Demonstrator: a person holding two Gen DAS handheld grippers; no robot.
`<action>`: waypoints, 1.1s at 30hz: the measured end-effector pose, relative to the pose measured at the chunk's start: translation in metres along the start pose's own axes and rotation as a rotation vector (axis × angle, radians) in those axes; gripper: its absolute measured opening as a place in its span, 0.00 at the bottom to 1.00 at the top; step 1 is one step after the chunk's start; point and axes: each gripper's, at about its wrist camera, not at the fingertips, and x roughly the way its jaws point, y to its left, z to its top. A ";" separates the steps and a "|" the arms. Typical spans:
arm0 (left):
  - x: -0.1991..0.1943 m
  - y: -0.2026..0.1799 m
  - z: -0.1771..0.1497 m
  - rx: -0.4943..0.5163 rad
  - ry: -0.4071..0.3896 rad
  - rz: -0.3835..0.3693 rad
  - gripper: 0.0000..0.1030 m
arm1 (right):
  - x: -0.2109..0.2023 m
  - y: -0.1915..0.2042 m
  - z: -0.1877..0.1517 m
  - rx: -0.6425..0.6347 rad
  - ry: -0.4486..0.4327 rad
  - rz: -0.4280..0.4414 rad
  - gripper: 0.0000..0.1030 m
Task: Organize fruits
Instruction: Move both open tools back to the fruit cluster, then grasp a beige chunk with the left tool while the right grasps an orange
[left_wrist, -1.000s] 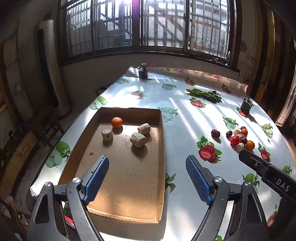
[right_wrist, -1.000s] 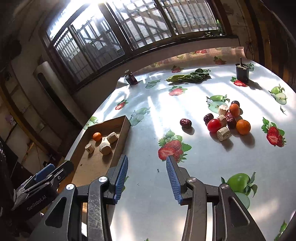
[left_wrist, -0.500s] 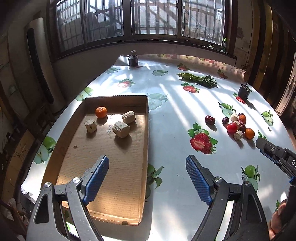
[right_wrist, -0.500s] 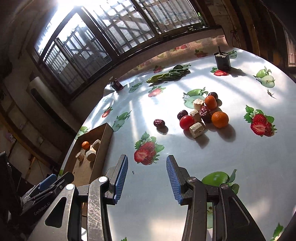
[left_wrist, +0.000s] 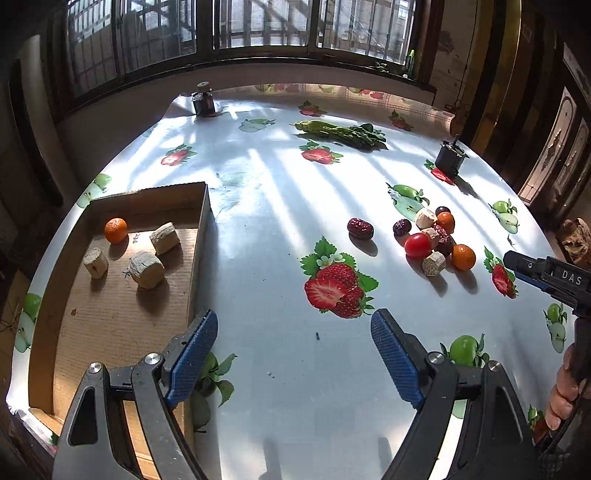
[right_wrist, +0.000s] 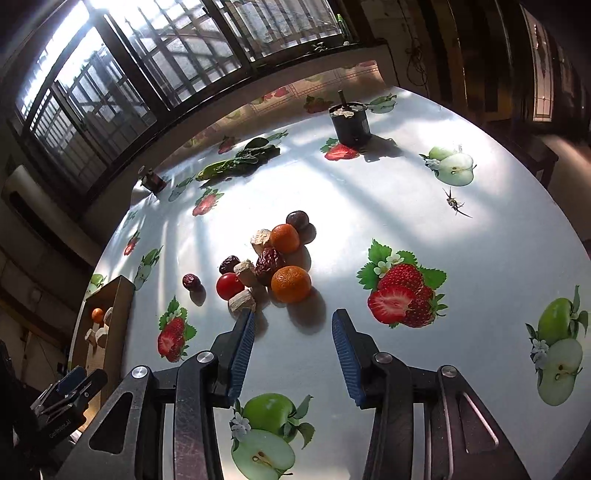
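Note:
A pile of small fruits and pale chunks lies on the fruit-print tablecloth: an orange (right_wrist: 291, 283), a second orange (right_wrist: 285, 238), a red tomato (right_wrist: 229, 286), red dates (right_wrist: 271, 261) and beige chunks (right_wrist: 242, 302). My right gripper (right_wrist: 291, 345) is open and empty, just short of the near orange. A cardboard tray (left_wrist: 122, 321) at the left holds an orange (left_wrist: 115, 230) and three beige chunks (left_wrist: 146, 268). My left gripper (left_wrist: 293, 354) is open and empty above the cloth, right of the tray. The pile also shows in the left wrist view (left_wrist: 436, 240).
A lone date (left_wrist: 360, 228) lies between tray and pile. Leafy greens (left_wrist: 341, 130), a dark jar (left_wrist: 204, 101) and a black cup (left_wrist: 448, 158) stand at the far side. The table edge curves close at the right (right_wrist: 576, 236). A wasp-like insect (right_wrist: 453, 202) sits on the cloth.
Both grippers have moved right, away from the tray toward the fruit pile. The right gripper has come close to the near orange and its jaws have widened. The left stays open.

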 end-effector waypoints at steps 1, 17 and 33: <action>0.004 -0.007 0.003 0.009 -0.002 -0.017 0.82 | 0.007 0.001 0.004 -0.011 0.007 -0.008 0.45; 0.092 -0.090 0.024 0.086 0.088 -0.226 0.59 | 0.069 0.008 0.014 -0.039 0.022 0.025 0.45; 0.116 -0.127 0.030 0.130 0.074 -0.225 0.55 | 0.049 -0.025 0.017 0.034 -0.052 -0.003 0.44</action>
